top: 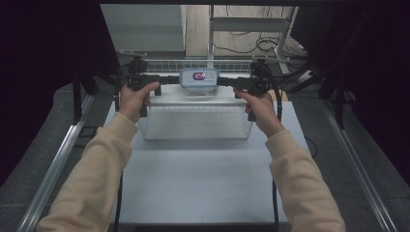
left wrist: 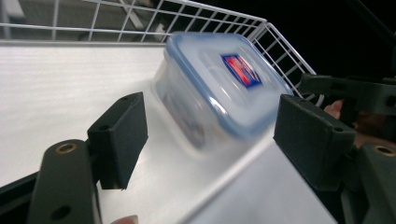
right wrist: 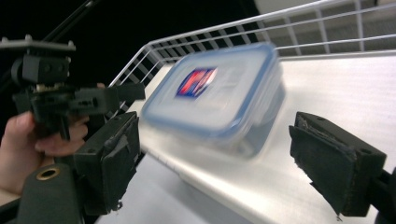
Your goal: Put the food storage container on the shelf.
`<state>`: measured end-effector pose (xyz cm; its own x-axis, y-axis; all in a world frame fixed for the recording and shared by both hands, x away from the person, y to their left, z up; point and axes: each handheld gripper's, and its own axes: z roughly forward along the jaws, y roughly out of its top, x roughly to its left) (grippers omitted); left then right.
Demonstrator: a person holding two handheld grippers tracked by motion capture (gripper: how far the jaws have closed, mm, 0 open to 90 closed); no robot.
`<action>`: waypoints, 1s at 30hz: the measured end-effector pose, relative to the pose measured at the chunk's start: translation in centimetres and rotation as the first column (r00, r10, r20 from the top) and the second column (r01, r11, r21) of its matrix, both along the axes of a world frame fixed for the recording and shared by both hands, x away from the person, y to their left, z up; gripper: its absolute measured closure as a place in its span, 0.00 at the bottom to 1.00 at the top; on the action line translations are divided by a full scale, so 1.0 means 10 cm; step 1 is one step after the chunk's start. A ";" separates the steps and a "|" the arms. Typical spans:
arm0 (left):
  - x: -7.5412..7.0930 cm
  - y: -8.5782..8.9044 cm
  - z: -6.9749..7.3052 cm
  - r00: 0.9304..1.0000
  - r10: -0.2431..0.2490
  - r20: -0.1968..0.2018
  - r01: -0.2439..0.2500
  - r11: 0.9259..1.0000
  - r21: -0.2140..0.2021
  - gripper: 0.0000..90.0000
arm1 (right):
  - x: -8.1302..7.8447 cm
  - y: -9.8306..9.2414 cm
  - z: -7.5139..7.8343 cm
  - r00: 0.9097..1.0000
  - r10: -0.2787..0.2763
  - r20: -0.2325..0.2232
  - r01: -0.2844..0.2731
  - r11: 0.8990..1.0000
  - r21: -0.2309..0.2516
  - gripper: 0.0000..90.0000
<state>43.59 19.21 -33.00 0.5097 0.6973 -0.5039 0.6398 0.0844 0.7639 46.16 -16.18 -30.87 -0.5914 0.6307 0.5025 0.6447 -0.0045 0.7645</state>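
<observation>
- Container [top: 198,81] status first: the clear tub with the blue-rimmed lid and the red and blue sticker sits on the white shelf top [top: 169,100] of the wire rack [top: 196,123], up near the back wire rail [top: 164,64], roughly midway between my two hands.
- My left gripper [top: 167,79] comes at it from one side and my right gripper [top: 227,82] from the other. In both gripper views my fingers [left wrist: 119,137] are spread wide apart, with the tub sitting out ahead between them. Nothing is clamped yet, and I can't tell from the high view if any tip is actually touching the tub.
- Biggest worry, I think: squeezing from both ends unevenly. If one side gets there first, the tub probably just skids along that smooth shelf top instead of getting pinched.
- Second one: pushing it backwards. It's already near the rail, so a shove could jam it against the wires or tilt it up on its edge.
- Walls look slick and rounded at the corners, so a grab that lands too high on the lid rim could pop off, and then it drops onto the shelf or tumbles down to the counter [top: 203,183].
- The tub looks blurry in both gripper views, so my aim isn't exactly rock solid here. Easy to clip the lid with a finger [right wrist: 334,161] while closing in.
- Right cable [top: 275,96] hangs close to the rack corner too, might snag.
</observation>
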 end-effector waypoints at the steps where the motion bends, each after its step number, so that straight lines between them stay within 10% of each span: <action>1: -0.07 0.00 -0.01 1.000 0.004 0.016 -0.004 1.000 0.016 0.30 | -0.10 -0.02 -0.02 0.999 0.018 0.041 -0.017 0.999 -0.029 0.20; 6: -0.69 -0.06 -0.22 0.993 -0.048 0.112 0.034 0.992 0.123 0.29 | -0.52 -0.14 -0.18 0.986 0.055 0.157 -0.031 0.989 -0.147 0.21; 14: -1.30 -0.15 -0.80 0.985 -0.110 0.134 0.073 0.964 0.256 0.30 | -1.14 -0.40 -0.65 0.967 0.103 0.234 -0.046 0.971 -0.235 0.22; 30: -1.81 -0.14 -1.64 0.993 -0.103 0.065 0.069 0.917 0.393 0.29 | -1.67 -0.79 -1.58 0.971 0.102 0.216 -0.011 0.922 -0.387 0.22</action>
